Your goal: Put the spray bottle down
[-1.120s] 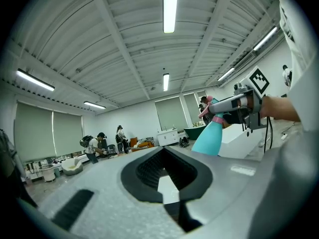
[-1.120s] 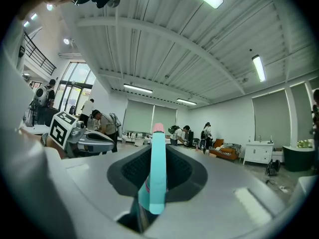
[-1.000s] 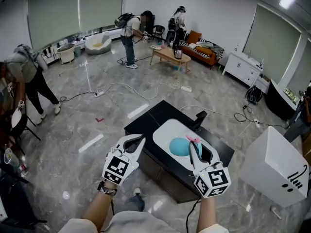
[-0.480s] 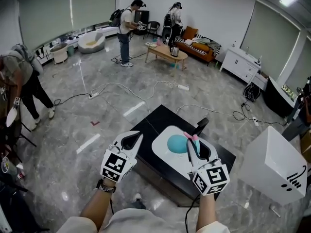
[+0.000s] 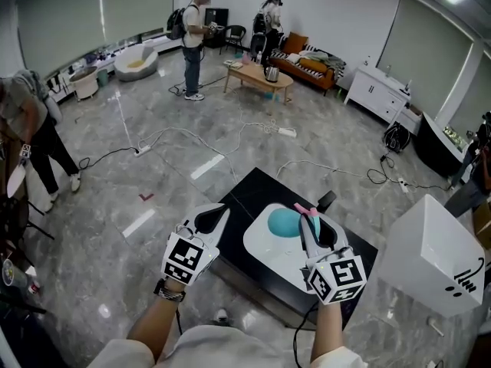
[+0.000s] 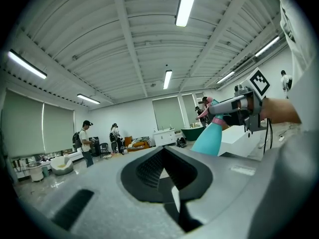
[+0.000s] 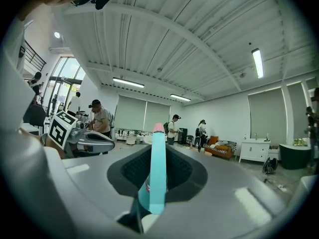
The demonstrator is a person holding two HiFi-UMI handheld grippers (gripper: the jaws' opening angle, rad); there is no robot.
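The right gripper point(image 5: 308, 221), clamped on the neck of the upright teal spray bottle point(image 5: 282, 223), held it over the white tray point(image 5: 261, 253); the left gripper point(image 5: 219, 216) was empty, jaws together.

The spray bottle point(image 5: 284, 223) is teal with a pink top. The tray point(image 5: 261, 245) is white, the table point(image 5: 247, 196) black, the floor point(image 5: 115, 198) grey marble, the sofa point(image 5: 301, 67) orange.

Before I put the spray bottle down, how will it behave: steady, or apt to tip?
The spray bottle widens toward its base, so it should probably stand steadily. The right gripper holds it high, near the pink collar, so the body may swing. It looks rigid, unlikely to flop.
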